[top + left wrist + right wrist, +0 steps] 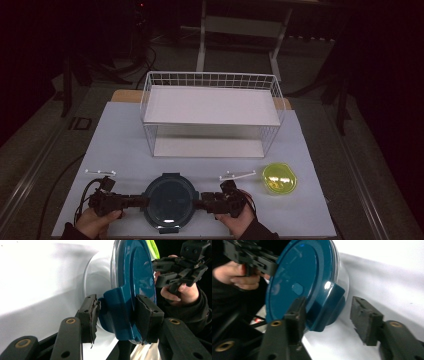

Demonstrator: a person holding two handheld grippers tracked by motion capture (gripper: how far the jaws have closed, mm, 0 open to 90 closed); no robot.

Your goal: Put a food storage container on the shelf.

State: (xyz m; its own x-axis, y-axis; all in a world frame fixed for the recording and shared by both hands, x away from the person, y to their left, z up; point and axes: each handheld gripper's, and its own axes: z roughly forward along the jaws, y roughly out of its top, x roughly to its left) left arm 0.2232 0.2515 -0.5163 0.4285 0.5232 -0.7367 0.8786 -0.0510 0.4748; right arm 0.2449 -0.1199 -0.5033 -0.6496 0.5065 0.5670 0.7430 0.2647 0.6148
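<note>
Clearly the step in hand is a two-sided grasp of the blue-lidded container [169, 200], which sits on the white table [125, 145] directly between the two grippers, its side tabs pointing one at each tool. The left gripper [117, 315] has its pads clamped on the near tab [117, 307], so that side looks secure. The right gripper [327, 315] is not yet gripping: one pad rests against the lid's edge by the other tab [329, 305], while the far pad [364, 317] stands apart from it with a gap between. To do this well, I judge the right jaws should close squarely over the tab, both pads flat on it, before any lift; lifting early could tip the container toward the loose side.

Beyond both tools stands a white wire shelf rack [210, 112]. A yellow-green lidded container [279, 178] lies just past the right gripper, to its outer side. Two small clear strips [100, 172] [237, 175] lie just ahead of the grippers. Around the table the room is dark, with cables on the floor.
</note>
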